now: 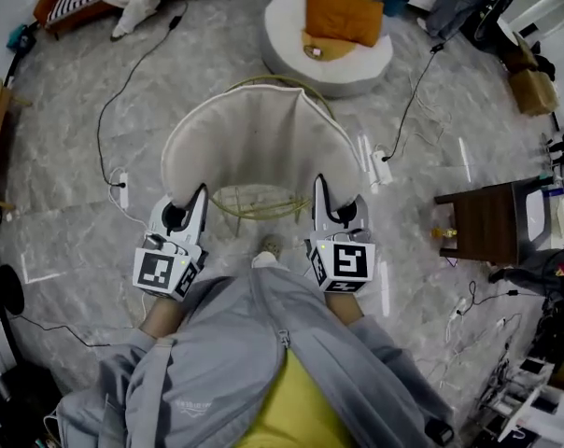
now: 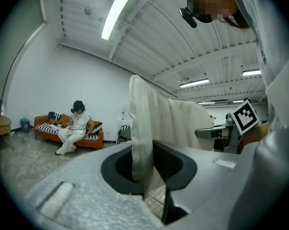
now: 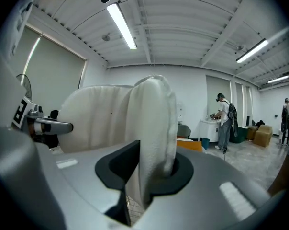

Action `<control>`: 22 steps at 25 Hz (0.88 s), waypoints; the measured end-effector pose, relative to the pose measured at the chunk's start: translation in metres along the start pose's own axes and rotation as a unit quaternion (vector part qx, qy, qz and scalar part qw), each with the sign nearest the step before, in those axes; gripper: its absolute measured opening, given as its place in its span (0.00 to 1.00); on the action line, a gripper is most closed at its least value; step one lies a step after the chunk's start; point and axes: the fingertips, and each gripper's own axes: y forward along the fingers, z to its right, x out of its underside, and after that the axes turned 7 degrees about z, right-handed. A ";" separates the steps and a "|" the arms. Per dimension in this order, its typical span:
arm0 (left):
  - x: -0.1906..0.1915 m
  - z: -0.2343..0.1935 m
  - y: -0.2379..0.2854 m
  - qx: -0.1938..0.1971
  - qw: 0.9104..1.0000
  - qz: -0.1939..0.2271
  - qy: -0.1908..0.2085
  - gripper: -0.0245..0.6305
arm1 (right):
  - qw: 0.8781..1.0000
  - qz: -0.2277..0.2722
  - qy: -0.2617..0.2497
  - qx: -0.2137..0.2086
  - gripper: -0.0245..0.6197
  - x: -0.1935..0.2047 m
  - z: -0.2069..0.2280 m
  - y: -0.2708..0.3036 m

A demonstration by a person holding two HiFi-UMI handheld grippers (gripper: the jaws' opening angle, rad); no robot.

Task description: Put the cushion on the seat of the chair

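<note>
Cushion [image 1: 254, 138], cream-white, padded and ribbed, hung upright off the grey marbled floor [image 1: 67, 203], carried at its two lower side edges. Left gripper [image 1: 201, 194] pinched the cushion's left edge, fabric squeezed thin between nearly closed jaws in the left gripper view. Right gripper [image 1: 319, 183] clamped the right edge likewise, thick rolled seam pressed between its jaws in the right gripper view. Stood directly over the thin gold wire chair frame [image 1: 254, 211], which showed only in part under and behind the cushion; not resting on any seat. Farther off, round white pouf [image 1: 361, 63] with a square orange pillow [image 1: 343, 15] on it, well apart from the cushion. Dark wooden side table [image 1: 483, 222] at the right. Low orange sofa [image 2: 44, 126] against the far wall in the left gripper view, with a seated person in white [image 2: 73, 128] on it.
</note>
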 end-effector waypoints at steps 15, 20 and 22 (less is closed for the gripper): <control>0.077 0.046 0.057 -0.055 0.995 -0.074 -0.025 0.13 | 0.994 -0.070 0.017 -0.085 0.15 0.078 0.085 0.033; 0.109 0.041 0.055 -0.054 0.991 -0.115 -0.050 0.13 | 0.990 -0.109 0.023 -0.090 0.15 0.107 0.082 0.031; 0.121 0.037 0.058 -0.051 0.989 -0.128 -0.058 0.13 | 0.988 -0.121 0.021 -0.090 0.15 0.118 0.082 0.033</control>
